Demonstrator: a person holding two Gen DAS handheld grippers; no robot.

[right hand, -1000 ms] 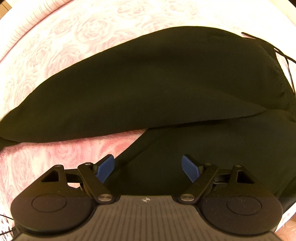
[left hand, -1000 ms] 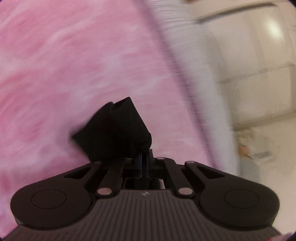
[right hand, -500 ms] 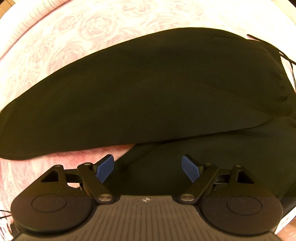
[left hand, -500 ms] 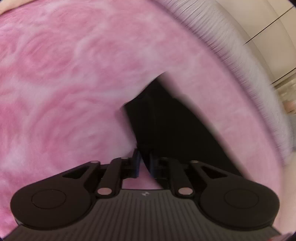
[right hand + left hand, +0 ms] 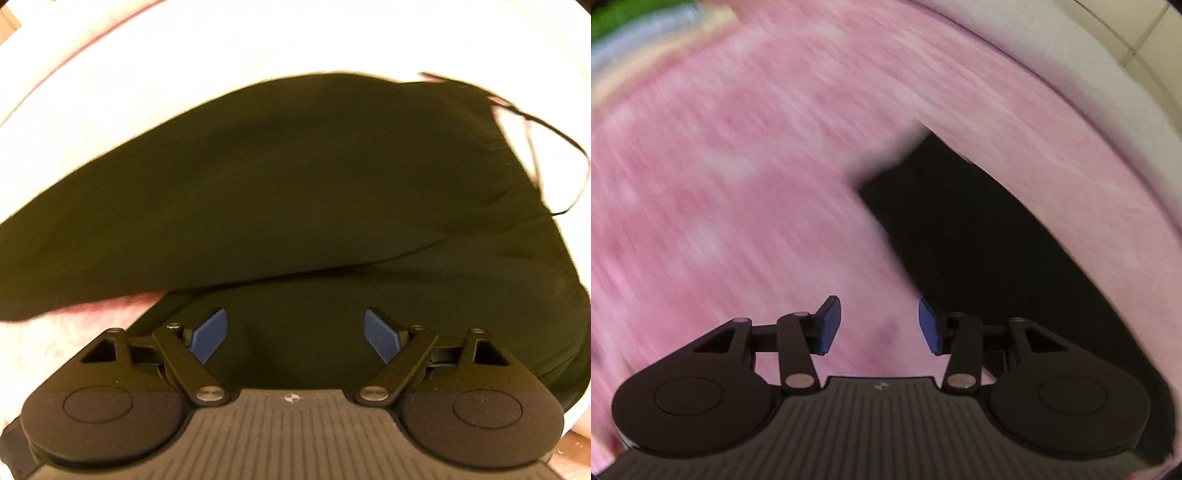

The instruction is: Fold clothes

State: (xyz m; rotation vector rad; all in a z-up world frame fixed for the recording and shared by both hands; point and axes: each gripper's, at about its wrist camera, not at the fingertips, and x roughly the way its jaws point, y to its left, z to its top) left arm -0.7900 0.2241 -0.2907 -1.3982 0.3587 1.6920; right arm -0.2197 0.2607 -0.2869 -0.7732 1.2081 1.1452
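Both spread, empty: left hand-held gripper (image 5: 879, 325), right hand-held gripper (image 5: 295, 334). Black trousers (image 5: 295, 184) lying lengthwise across pink blanket (image 5: 738, 184), drawstring (image 5: 554, 147) end rightward.

We see a pink bedcover (image 5: 746, 206) filling most of the left wrist view, its pattern smeared by blur. Beyond the bedcover's far right edge runs a white border (image 5: 1082, 74), and past that, pale tiled floor (image 5: 1152, 40). At the bedcover's upper left corner sit blurred green and beige shapes (image 5: 639, 48).
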